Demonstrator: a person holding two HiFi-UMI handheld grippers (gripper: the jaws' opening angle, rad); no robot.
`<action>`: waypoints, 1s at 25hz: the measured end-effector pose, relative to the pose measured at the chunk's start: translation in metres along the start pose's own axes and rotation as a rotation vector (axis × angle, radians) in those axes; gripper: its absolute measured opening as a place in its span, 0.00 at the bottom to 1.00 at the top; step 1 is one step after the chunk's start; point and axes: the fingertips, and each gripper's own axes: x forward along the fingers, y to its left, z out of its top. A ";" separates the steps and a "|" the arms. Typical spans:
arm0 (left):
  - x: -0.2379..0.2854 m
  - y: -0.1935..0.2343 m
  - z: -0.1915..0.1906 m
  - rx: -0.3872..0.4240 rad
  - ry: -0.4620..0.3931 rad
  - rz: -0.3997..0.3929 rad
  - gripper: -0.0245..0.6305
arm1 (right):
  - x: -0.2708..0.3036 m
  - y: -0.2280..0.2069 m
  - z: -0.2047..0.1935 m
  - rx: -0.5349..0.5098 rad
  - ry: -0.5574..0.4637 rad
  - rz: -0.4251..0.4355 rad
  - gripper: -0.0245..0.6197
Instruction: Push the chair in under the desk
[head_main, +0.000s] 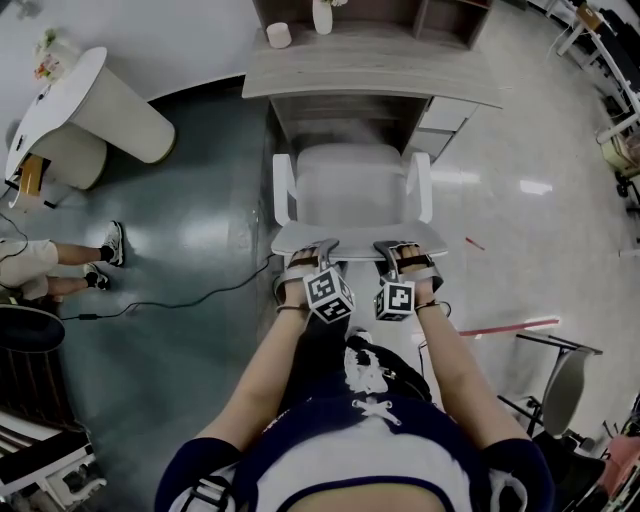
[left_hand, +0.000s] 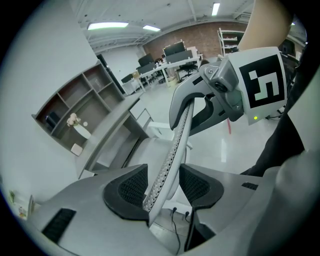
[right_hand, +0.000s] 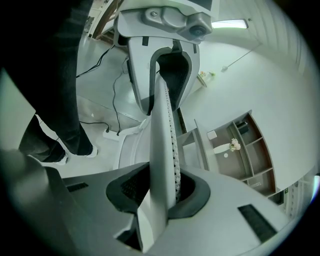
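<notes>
The chair (head_main: 350, 190) is white and stands on the floor in front of the desk (head_main: 370, 75). Its front is at the gap under the desk, and most of the seat sticks out. It looks like hard plastic, big but not very heavy. I cannot see its feet, so I cannot tell if it rolls or drags. The top of its back is thin, has little holes and may bend a bit, so push low and even. Both hands hold it there, side by side: the left tongs (head_main: 318, 250) are clenched on the back's top edge, and so are the right tongs (head_main: 396, 250). The two arm rests (head_main: 283, 190) could bump the desk's front or the drawers (head_main: 440, 115) on the right. A black cable (head_main: 170, 305) lies on the floor at the left, near a sitting person's shoes (head_main: 105, 250). A cup (head_main: 279, 35) and a vase (head_main: 322, 15) stand on the desk and could wobble.
</notes>
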 end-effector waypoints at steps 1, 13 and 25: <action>0.000 0.001 0.001 0.000 -0.003 0.000 0.35 | 0.002 -0.002 -0.001 -0.002 0.006 -0.002 0.16; 0.003 0.010 0.001 0.017 -0.014 0.002 0.34 | 0.010 -0.009 -0.002 0.005 0.033 0.001 0.15; 0.008 0.032 -0.013 0.051 -0.026 -0.004 0.35 | 0.026 -0.019 0.012 0.025 0.057 -0.019 0.15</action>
